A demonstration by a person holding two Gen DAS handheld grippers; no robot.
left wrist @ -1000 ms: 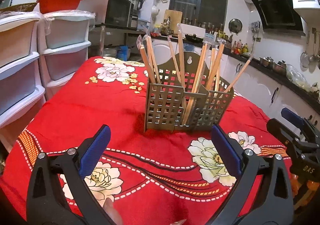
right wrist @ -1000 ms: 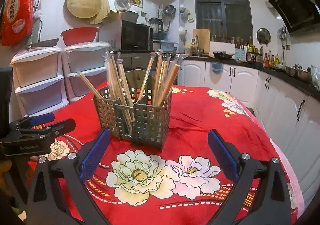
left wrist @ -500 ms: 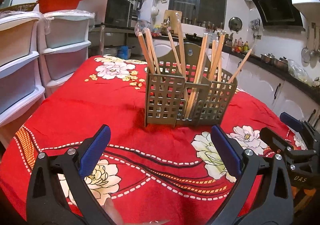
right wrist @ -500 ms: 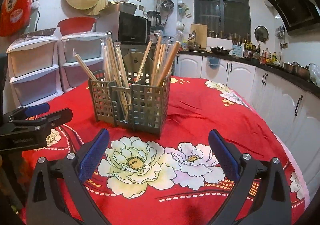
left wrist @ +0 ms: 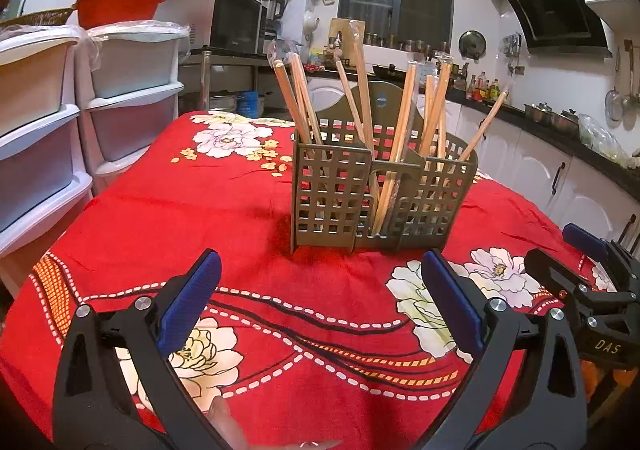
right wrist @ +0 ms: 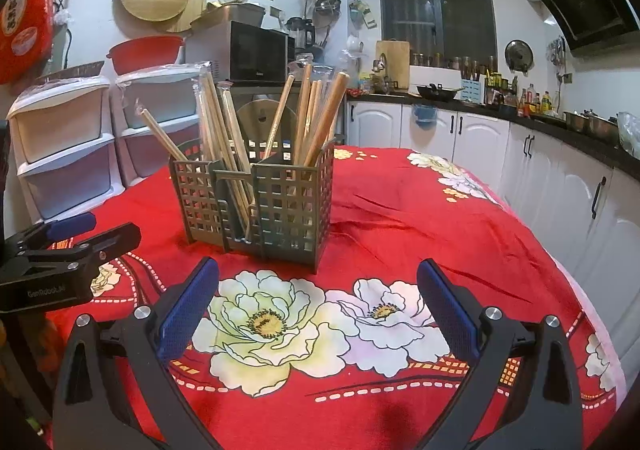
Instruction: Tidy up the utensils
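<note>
The left gripper (left wrist: 320, 282) is held with its jaws spread wide, nothing between them and nothing touched; its blue pads (left wrist: 188, 302) are ribbed and are carried on black plastic arms with silver rivets. The utensil holder (left wrist: 380, 194) is seen at 12 o'clock from this gripper, near but clearly apart from the fingertips, standing upright on the tablecloth (left wrist: 200, 210). The right gripper (right wrist: 318, 282) is likewise held wide apart and empty, with the same blue pads (right wrist: 448, 310) on black arms. In the right wrist view the holder (right wrist: 256, 202) is placed at about 11 o'clock, apart from the fingertips. Each gripper is caught in the other's view: the right gripper (left wrist: 592, 290) at 3 o'clock in the left wrist view, the left gripper (right wrist: 60, 254) at 9 o'clock in the right wrist view.

The holder is made of olive-brown plastic with a square lattice of openings, an arched back plate and several compartments. It is filled with wooden chopsticks (left wrist: 400, 138), long and slender, leaning outward at various angles; some appear sleeved in clear plastic. The tablecloth is red fabric, slightly wrinkled, printed with large white and cream flowers (right wrist: 264, 326) and dashed white lines.
</note>
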